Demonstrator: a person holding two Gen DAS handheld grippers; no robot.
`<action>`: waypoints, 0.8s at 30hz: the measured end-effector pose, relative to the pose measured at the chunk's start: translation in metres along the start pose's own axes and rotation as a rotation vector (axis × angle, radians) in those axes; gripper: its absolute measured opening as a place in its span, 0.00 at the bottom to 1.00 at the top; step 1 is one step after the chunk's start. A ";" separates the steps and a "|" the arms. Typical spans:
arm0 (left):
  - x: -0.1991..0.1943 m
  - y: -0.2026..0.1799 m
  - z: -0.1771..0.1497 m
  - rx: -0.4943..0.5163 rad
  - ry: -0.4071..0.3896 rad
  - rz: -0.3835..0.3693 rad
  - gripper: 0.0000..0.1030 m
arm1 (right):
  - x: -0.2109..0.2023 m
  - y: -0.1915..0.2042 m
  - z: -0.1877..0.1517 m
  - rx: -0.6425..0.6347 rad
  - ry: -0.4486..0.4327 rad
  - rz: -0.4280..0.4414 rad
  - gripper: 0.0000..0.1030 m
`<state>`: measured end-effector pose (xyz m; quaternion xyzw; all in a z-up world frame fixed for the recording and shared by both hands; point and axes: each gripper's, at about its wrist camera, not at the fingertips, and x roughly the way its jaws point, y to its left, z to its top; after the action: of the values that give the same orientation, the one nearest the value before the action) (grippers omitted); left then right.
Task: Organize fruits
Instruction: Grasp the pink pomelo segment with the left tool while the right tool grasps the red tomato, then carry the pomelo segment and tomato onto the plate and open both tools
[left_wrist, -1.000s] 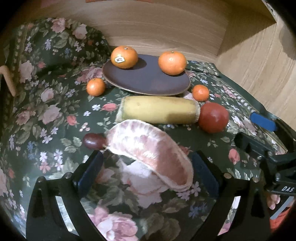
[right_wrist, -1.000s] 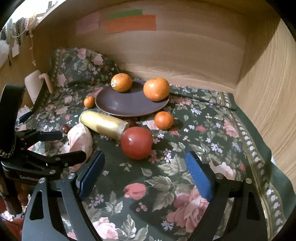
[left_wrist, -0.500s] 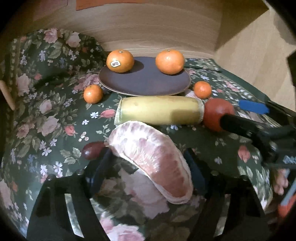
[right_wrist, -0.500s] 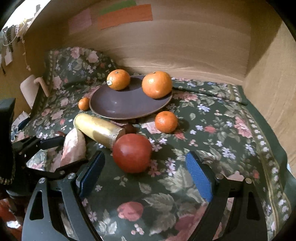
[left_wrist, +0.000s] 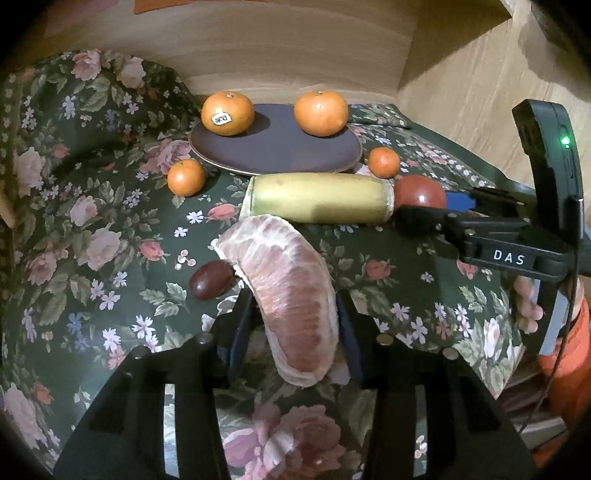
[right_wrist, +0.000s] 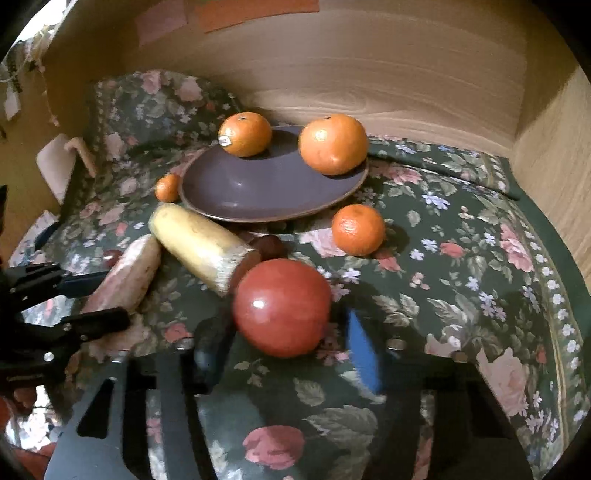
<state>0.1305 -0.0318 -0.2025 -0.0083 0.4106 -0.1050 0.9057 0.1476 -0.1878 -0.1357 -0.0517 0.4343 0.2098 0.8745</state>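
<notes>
A peeled pink pomelo segment (left_wrist: 284, 295) lies on the floral cloth, and my left gripper (left_wrist: 293, 332) is closing with both pads pressed on its near end. My right gripper (right_wrist: 288, 347) is closing around a red tomato (right_wrist: 282, 306). The tomato sits between the fingers, and a small gap still shows at the blurred blue pad (right_wrist: 364, 350). Behind them is a dark plate (left_wrist: 280, 155) with two oranges (left_wrist: 228, 112) (left_wrist: 320, 113) on its far rim.
A yellow cylinder-shaped fruit (left_wrist: 319, 197) lies across in front of the plate. Two small mandarins (left_wrist: 185, 177) (left_wrist: 383, 162) flank the plate. A dark plum-like fruit (left_wrist: 212, 279) lies left of the pomelo. Wooden walls (right_wrist: 369, 81) close in the back and right.
Both pairs of jaws have come in from wide open. The left ones now sit against the pomelo segment. The right gripper has moved forward and down until the tomato is between its fingers.
</notes>
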 end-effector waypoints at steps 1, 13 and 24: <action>0.001 0.001 0.001 -0.008 0.007 -0.006 0.43 | -0.002 0.002 -0.001 -0.009 -0.003 -0.009 0.44; 0.022 -0.016 0.015 0.003 0.006 0.113 0.61 | -0.023 0.002 -0.011 -0.014 -0.044 -0.039 0.43; 0.010 -0.005 0.008 -0.027 -0.021 0.112 0.41 | -0.031 0.006 -0.012 -0.030 -0.072 -0.043 0.43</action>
<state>0.1419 -0.0391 -0.2039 0.0012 0.4024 -0.0485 0.9142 0.1195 -0.1952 -0.1179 -0.0664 0.3982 0.1993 0.8929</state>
